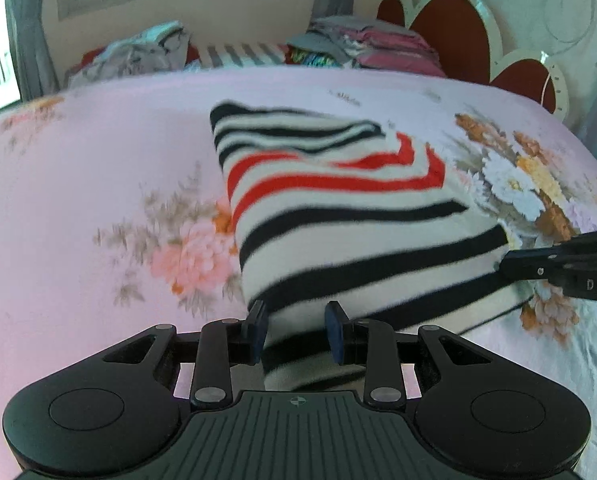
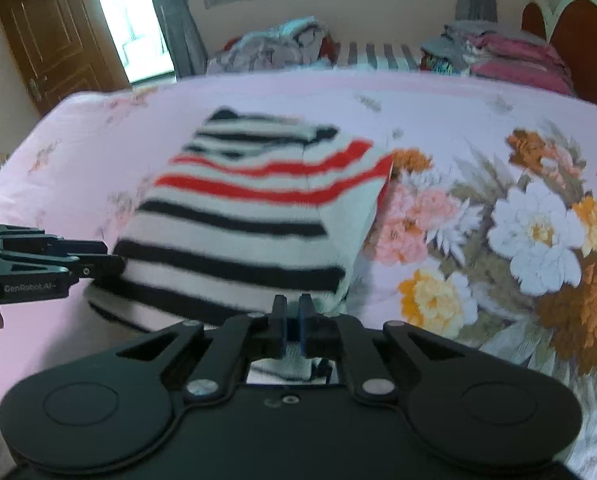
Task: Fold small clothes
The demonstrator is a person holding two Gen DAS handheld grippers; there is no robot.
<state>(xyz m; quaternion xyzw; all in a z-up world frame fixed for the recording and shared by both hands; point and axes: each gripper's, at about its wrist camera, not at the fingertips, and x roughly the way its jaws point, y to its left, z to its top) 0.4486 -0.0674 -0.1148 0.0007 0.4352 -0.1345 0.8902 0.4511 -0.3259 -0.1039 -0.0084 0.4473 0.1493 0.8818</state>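
Both grippers pinch the near hem of a striped sweater on a bed.

Left wrist view: the left gripper (image 1: 296, 330) has its fingers (image 1: 256, 330) part spread and pressed on a thick fold of the striped sweater (image 1: 338, 216), which lies mid-bed on the pink floral bedsheet (image 1: 98, 184), near its front edge; the right gripper (image 1: 502, 266) meets the sweater's right corner. Right wrist view: the right gripper (image 2: 292, 322) has its fingers (image 2: 307, 322) almost together, nipping the sweater's (image 2: 250, 216) near hem; the left gripper (image 2: 116, 266) touches the left corner. Piled clothes (image 2: 274, 46) sit along the bed's far edge.
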